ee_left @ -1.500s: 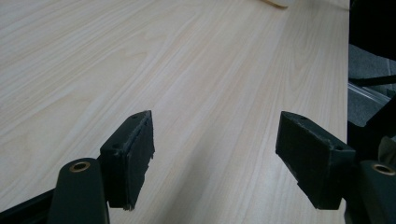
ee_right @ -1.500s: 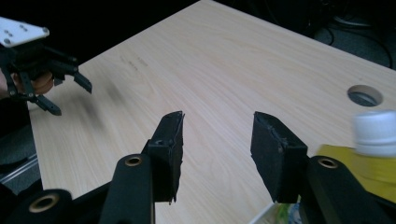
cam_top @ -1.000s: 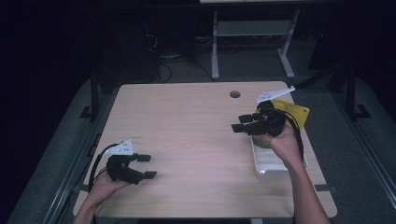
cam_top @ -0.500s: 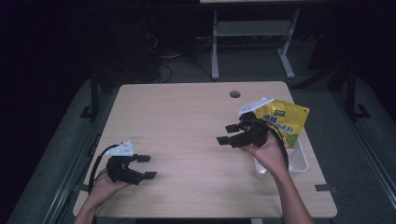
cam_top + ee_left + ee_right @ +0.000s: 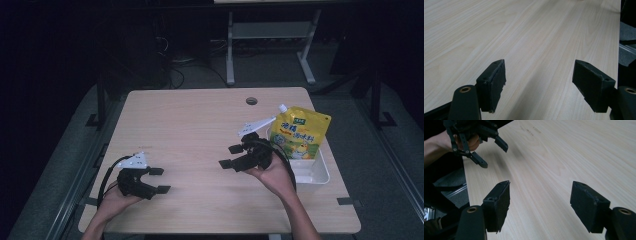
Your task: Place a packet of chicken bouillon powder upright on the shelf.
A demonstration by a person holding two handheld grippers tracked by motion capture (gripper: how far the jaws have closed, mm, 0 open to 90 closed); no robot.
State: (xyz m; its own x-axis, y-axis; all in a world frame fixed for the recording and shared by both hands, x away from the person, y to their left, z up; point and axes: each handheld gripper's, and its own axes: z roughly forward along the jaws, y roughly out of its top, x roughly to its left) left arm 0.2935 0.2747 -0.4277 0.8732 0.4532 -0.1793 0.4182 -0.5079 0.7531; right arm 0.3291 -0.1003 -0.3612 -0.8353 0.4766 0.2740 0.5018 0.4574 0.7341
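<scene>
Yellow drink pouch (image 5: 300, 134) with a white spout stands propped in the white tray (image 5: 316, 172) at the table's (image 5: 190, 125) right edge, leaning on the tray's far end; the right gripper (image 5: 230, 157) hangs just left of the tray, apart from the pouch, its jaws wide and just been opening, with bare wood between them. Near the front left corner the left gripper (image 5: 159, 180) rests low over the tabletop, jaws spread wide and holding nothing; the two grippers are well apart.
</scene>
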